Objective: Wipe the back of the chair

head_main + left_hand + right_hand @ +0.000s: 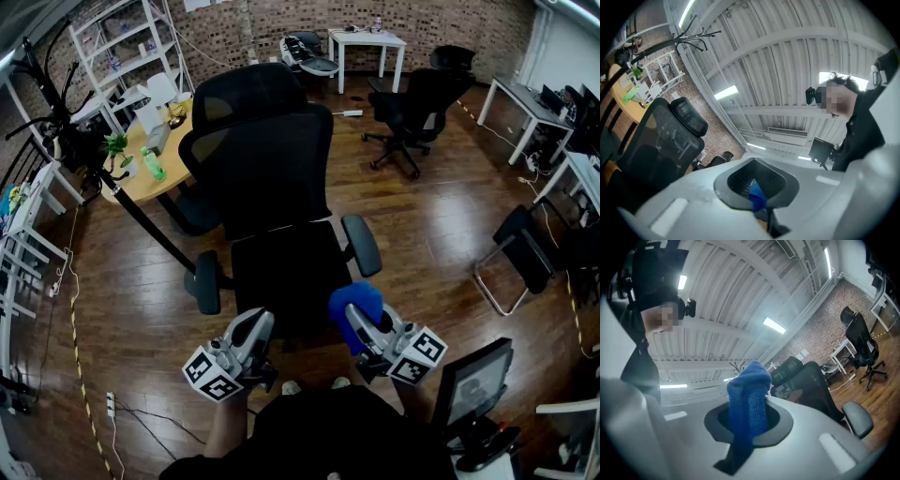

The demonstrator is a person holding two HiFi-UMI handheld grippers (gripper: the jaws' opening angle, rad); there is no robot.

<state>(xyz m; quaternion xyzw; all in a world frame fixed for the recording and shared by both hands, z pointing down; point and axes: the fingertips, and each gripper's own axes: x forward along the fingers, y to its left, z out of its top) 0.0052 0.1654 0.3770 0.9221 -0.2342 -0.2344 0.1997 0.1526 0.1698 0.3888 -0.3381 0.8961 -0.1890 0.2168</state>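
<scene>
The black office chair (267, 164) stood on the glossy plank floor (441, 234), directly ahead of the person and facing them. Its tall back was a curved panel of see-through mesh, topped by a padded headrest (248, 94). The square seat (286, 272) had a rounded, smooth armrest (362, 246) at either side.

Both tools were held low, near the seat's front edge and clear of the chair back. The right gripper (358, 323) had its grey moulded fingers clamped on a blue cloth (356, 302). In the right gripper view the cloth (749, 399) looked thick and knitted. It was bunched into a rounded lump above the dark hollow between the fingers, with a tail hanging below.

The left gripper (251, 330) had its fingers together. In the left gripper view a small blue sliver showed inside their dark, mesh-lined hollow (757, 187); whether it lay between them could not be told.

A second black chair (417, 103) stood well apart, and a round wooden worktop (155, 164) sat behind the first chair's left side.
</scene>
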